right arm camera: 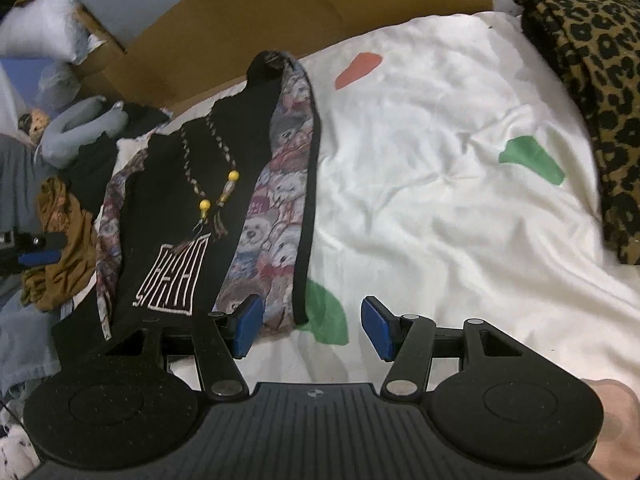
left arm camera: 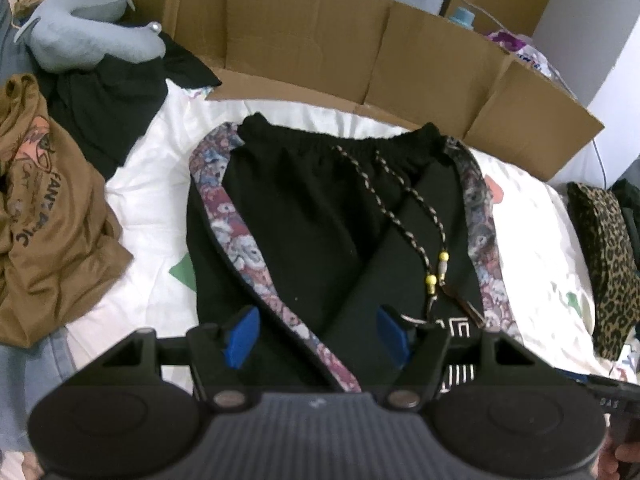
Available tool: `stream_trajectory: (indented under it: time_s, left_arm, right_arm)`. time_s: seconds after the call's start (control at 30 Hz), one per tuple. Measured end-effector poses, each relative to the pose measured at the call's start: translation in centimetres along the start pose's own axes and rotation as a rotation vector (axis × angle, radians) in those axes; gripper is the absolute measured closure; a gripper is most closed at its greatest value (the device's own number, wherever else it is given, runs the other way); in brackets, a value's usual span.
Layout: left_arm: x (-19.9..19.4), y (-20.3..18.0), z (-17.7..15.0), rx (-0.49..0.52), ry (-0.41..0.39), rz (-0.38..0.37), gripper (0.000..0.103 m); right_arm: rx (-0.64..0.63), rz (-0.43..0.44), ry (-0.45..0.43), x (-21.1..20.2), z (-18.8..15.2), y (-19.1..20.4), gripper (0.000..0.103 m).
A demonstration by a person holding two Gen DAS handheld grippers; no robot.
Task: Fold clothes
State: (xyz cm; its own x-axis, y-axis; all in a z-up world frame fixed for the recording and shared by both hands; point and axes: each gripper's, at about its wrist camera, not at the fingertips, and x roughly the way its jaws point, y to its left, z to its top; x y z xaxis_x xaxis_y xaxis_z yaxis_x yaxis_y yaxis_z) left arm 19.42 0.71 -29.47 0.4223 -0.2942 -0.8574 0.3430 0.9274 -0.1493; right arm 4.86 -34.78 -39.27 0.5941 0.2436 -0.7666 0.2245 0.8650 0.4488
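Observation:
Black shorts (left arm camera: 320, 216) with bear-print side stripes lie flat on the white bedsheet (left arm camera: 152, 184), waistband at the far end. A braided drawstring (left arm camera: 432, 268) with yellow beads rests on the front. My left gripper (left arm camera: 318, 336) hovers over the near part of the shorts, its blue pads (left arm camera: 240, 336) wide apart and holding nothing. In the right wrist view the shorts (right arm camera: 224, 152) lie to the left. My right gripper (right arm camera: 313, 328) stands open just past their near right hem, over the sheet (right arm camera: 440, 168), with its left pad (right arm camera: 248, 326) beside the bear-print stripe (right arm camera: 276, 208).
A crumpled brown T-shirt (left arm camera: 48, 216), a black garment (left arm camera: 108, 108) and a grey neck pillow (left arm camera: 92, 36) lie at the left. Flattened cardboard (left arm camera: 360, 48) stands along the far edge. A folded leopard-print garment (right arm camera: 592, 80) sits at the right.

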Motion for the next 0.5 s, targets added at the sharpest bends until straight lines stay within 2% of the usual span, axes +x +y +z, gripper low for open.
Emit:
stream_trajectory:
  time_s: [0.17, 0.33, 0.43, 0.5]
  left_arm:
    - [0.7, -0.2, -0.8, -0.019, 0.054, -0.033, 0.036]
    - [1.6, -1.1, -2.2, -0.009, 0.117, -0.048, 0.037]
    - [2.7, -1.4, -2.8, -0.021, 0.169, -0.026, 0.05]
    - [3.3, -1.8, -3.3, -0.017, 0.195, -0.008, 0.051]
  right_arm:
    - [-0.037, 0.041, 0.019, 1.1, -0.1, 0.6, 0.044]
    - [-0.124, 0.037, 0.043, 2.9, 0.1, 2.0, 0.048]
    - [-0.138, 0.033, 0.058, 3.6, 0.1, 2.3, 0.05]
    - [-0.148, 0.034, 0.061, 3.9, 0.1, 2.6, 0.051]
